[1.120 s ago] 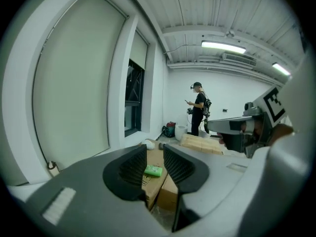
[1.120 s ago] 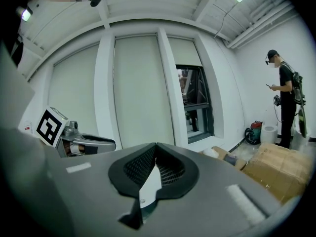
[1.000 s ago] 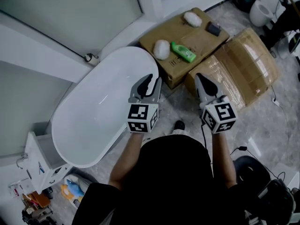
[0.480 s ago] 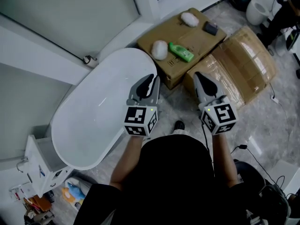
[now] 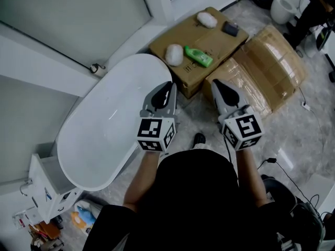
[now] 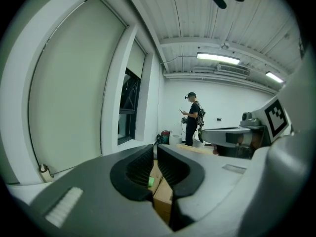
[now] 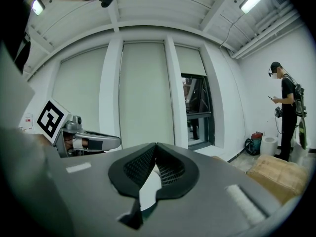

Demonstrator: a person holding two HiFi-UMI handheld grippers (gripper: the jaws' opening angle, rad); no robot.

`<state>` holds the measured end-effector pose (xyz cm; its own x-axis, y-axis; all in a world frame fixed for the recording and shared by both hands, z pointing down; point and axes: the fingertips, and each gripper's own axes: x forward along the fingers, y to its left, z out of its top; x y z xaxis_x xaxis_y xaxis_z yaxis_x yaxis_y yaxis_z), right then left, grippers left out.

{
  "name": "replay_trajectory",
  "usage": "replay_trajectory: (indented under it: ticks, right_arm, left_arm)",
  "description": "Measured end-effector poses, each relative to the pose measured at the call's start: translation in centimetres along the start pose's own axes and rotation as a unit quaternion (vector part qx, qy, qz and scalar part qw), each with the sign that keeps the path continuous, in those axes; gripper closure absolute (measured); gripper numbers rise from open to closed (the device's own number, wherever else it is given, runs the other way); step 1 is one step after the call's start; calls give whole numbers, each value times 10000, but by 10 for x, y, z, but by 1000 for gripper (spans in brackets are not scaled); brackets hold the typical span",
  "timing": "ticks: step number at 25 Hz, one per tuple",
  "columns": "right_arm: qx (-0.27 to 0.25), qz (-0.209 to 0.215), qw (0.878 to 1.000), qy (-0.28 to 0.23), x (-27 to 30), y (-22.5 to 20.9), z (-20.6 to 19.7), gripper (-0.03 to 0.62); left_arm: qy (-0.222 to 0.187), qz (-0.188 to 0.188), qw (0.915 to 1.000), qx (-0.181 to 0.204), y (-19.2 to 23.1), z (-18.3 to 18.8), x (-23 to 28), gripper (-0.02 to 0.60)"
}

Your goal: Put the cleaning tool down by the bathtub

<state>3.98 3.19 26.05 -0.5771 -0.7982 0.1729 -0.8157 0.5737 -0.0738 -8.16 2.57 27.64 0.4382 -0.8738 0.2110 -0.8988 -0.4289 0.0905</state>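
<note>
Since neither jaw pair holds anything, the job reads as not yet begun or already done, and I cannot settle which. The left hand-held gripper (image 5: 167, 86) has just been closing and now shows only a thin slit with nothing in it. Through that slit, in its own view (image 6: 155, 150), a cardboard edge and a speck of green can be seen. The right hand-held gripper (image 5: 218, 84) has its tips together on nothing, as its own view (image 7: 155, 146) confirms. Both point almost level, side by side. Straight ahead of the left one, on the near corner of the cardboard box (image 5: 220, 45), lies the nearer white pad (image 5: 174, 55), a roundish lump with no marked long axis. I take it to be the likeliest cleaning tool, though that is a guess. From the right hand-held gripper it sits ahead and to the left, so the left hand is the closer one. Just right of the pad lies a green bottle (image 5: 198, 56), its length slanting across both grippers' line. A second white pad (image 5: 207, 19) and a small dark block (image 5: 230, 29) lie further off. The bathtub (image 5: 104, 124) runs away to the left, its rounded end just beside the box corner. The only open ground there is a narrow strip of floor (image 5: 191, 106) under and between the grippers, hemmed by the tub rim, the box wall and the taped box (image 5: 269, 64) on the right.
</note>
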Motion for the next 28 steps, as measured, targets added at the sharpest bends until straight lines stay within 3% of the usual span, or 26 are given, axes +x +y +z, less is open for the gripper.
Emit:
replay_trajectory:
  ticks: [28]
  right_arm:
    - [-43, -52, 10000, 4, -10, -1, 1, 588]
  left_arm:
    - [21, 44, 10000, -32, -4, 3, -1, 583]
